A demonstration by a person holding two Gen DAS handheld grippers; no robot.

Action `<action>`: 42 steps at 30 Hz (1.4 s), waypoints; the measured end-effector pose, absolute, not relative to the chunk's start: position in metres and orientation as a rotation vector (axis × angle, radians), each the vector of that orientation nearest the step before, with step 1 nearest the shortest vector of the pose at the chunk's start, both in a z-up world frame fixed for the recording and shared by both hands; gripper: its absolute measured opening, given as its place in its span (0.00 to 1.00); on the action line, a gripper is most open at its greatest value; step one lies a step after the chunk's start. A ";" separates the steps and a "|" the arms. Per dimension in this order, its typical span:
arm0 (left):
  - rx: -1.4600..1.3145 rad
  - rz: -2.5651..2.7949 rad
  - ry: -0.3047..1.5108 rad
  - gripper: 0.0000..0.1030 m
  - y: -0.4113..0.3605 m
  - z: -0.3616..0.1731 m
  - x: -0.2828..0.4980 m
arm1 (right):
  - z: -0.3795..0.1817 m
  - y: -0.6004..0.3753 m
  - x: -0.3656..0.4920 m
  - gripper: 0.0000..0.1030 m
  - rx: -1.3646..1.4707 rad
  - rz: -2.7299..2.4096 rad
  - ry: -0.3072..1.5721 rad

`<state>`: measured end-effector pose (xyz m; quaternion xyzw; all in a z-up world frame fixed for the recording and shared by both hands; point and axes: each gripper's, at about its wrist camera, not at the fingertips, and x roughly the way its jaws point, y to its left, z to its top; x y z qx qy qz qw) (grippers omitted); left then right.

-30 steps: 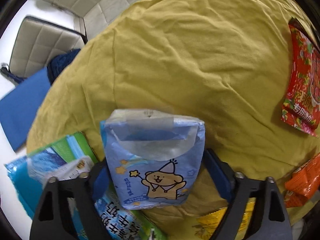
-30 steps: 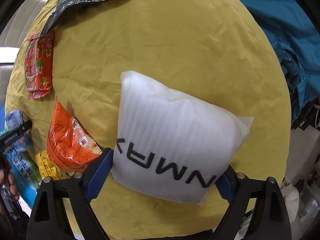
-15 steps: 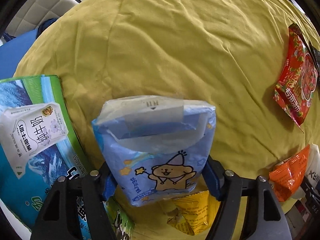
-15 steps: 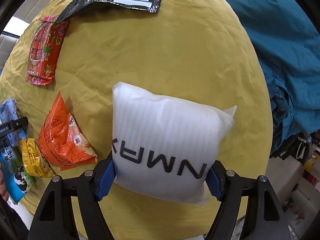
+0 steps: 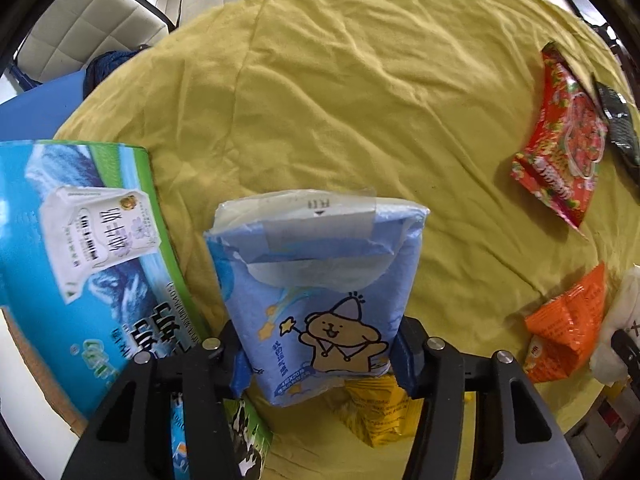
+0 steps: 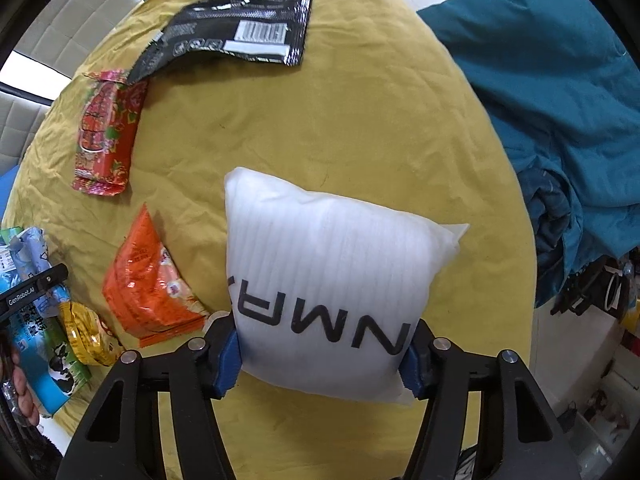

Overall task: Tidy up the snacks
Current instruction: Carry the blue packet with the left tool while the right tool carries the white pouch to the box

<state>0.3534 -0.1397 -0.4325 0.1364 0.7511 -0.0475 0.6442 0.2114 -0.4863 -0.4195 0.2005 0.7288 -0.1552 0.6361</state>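
Note:
My left gripper (image 5: 322, 360) points down over the yellow cloth (image 5: 360, 80). Its jaws are closing, and the pads press both sides of a light blue pack with a cartoon bear (image 5: 316, 280), held above the cloth. My right gripper (image 6: 320, 360) also points down with its jaws closing, its blue pads squeezing a puffy white bag with black letters (image 6: 332, 272). That bag hangs above the cloth (image 6: 320, 120). On the cloth lie an orange packet (image 6: 148, 284), a red packet (image 6: 104, 136), a black packet (image 6: 236, 36) and a small yellow packet (image 5: 376, 408).
A blue and green milk box (image 5: 80, 240) lies at the table's left edge. A teal garment (image 6: 540, 100) is heaped beyond the right edge. Padded chairs (image 5: 92, 20) stand at the far left. A person's hand (image 6: 16, 380) shows at the right wrist view's left border.
Both pairs of jaws have narrowed onto their packs. The white bag has risen off the cloth. The blue pack has moved sideways, with more of the milk box in view.

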 end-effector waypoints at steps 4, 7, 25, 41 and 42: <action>0.280 -0.131 1.670 0.50 -0.142 -0.407 0.346 | -0.407 -0.469 0.220 0.62 0.420 -0.335 1.638; 0.262 -0.148 1.629 0.49 -0.141 -0.387 0.336 | -0.395 -0.456 0.220 0.62 0.393 -0.317 1.613; 0.067 -0.258 1.481 0.48 -0.134 -0.283 0.290 | -0.291 -0.390 0.221 0.61 0.338 -0.117 1.422; -0.051 -0.213 1.439 0.48 0.016 -0.229 0.304 | -0.230 -0.196 0.270 0.61 0.240 0.145 1.362; -0.052 -0.205 1.440 0.48 0.026 -0.229 0.307 | -0.230 -0.182 0.276 0.61 0.229 0.157 1.365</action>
